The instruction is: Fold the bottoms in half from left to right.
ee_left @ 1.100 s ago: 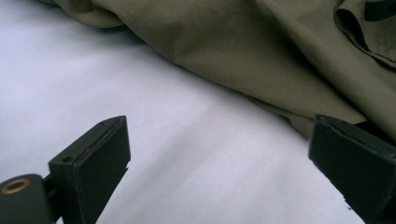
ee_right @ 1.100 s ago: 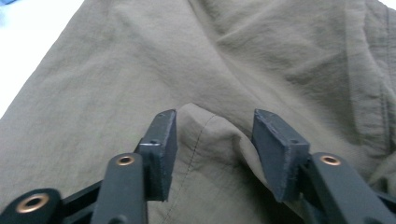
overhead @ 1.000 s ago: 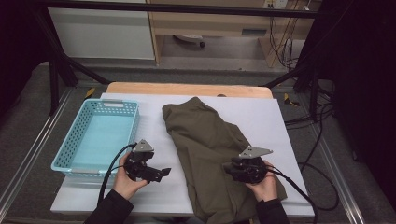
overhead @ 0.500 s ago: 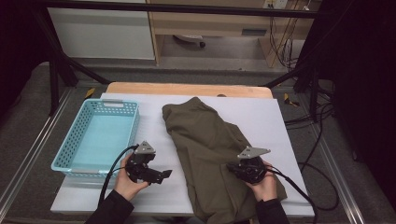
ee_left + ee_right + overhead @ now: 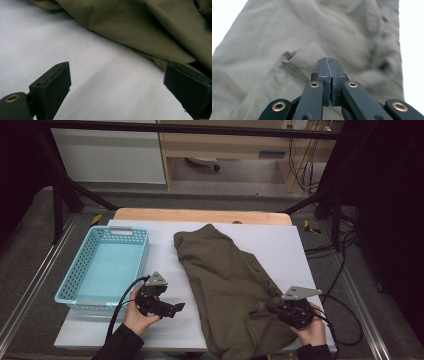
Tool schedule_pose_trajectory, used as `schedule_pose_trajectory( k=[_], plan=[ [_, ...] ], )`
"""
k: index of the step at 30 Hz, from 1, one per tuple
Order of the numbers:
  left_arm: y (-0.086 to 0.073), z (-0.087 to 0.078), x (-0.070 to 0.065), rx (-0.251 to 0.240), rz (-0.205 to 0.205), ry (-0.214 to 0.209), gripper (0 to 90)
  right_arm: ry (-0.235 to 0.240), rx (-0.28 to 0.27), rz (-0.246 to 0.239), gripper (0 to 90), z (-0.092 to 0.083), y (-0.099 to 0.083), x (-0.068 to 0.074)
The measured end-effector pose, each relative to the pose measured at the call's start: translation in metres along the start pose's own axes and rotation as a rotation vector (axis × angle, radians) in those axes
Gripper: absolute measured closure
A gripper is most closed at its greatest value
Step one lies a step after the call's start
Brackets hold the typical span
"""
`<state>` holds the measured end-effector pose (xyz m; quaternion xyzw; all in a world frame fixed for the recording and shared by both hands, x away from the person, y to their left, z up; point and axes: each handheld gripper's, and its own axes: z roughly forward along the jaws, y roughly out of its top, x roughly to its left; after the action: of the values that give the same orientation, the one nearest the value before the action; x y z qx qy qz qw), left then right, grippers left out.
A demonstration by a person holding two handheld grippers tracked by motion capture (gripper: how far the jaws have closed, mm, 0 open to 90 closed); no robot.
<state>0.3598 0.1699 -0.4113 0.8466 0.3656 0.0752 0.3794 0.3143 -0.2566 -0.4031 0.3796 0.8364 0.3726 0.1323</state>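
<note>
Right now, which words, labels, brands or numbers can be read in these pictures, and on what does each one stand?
None can be read. The olive garment, the blue basket and the white table top bear no visible writing. A small plate on the wooden furniture behind is too small to read.

The olive garment (image 5: 230, 285) is matt woven cloth, soft and creased, with a faint weave visible in the right gripper view. The desk (image 5: 280, 245) has a smooth, matt white top over a pale wooden edge, and the light blue basket (image 5: 75, 285) is perforated, slightly glossy plastic. Both grippers' jaws are matt black plastic with brass-coloured metal rivets.
</note>
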Motion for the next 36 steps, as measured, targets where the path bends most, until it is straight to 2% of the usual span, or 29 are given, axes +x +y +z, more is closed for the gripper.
schedule_pose_trajectory(
  k=[5, 11, 13, 17, 20, 24, 27, 30, 34, 36],
  plan=[
    [0.0, 0.002, -0.001, 0.011, 0.007, 0.001, 7.3, -0.017, 0.007, 0.043, 89.3, -0.017, -0.026, -0.018],
    [-0.001, 0.003, -0.002, 0.017, 0.008, 0.001, 7.3, -0.039, 0.026, 0.085, 86.8, -0.026, -0.047, -0.033],
    [-0.001, 0.003, -0.002, 0.017, 0.01, 0.002, 7.3, -0.051, 0.008, 0.076, 78.4, -0.032, -0.048, -0.035],
    [-0.001, 0.003, -0.004, 0.015, 0.01, -0.003, 7.3, -0.043, -0.066, 0.071, 71.5, -0.049, -0.039, -0.033],
    [0.0, 0.003, -0.007, 0.014, 0.016, -0.01, 7.4, -0.037, -0.101, 0.061, 64.7, -0.055, -0.029, -0.029],
    [0.002, 0.004, -0.015, 0.013, 0.025, -0.023, 8.6, -0.028, -0.114, 0.06, 56.0, -0.044, -0.015, -0.023],
    [0.003, 0.004, -0.022, 0.015, 0.035, -0.034, 10.2, -0.024, -0.096, 0.073, 54.0, -0.029, -0.009, -0.022],
    [0.005, 0.005, -0.03, 0.011, 0.042, -0.045, 12.2, -0.015, -0.11, 0.074, 53.2, -0.018, -0.004, -0.019],
    [0.007, 0.008, -0.045, 0.006, 0.049, -0.068, 16.8, -0.062, -0.06, 0.06, 52.5, -0.004, -0.002, -0.019],
    [0.009, 0.009, -0.051, 0.005, 0.049, -0.087, 22.1, -0.077, -0.048, 0.065, 51.2, 0.001, -0.006, -0.021]
  ],
)
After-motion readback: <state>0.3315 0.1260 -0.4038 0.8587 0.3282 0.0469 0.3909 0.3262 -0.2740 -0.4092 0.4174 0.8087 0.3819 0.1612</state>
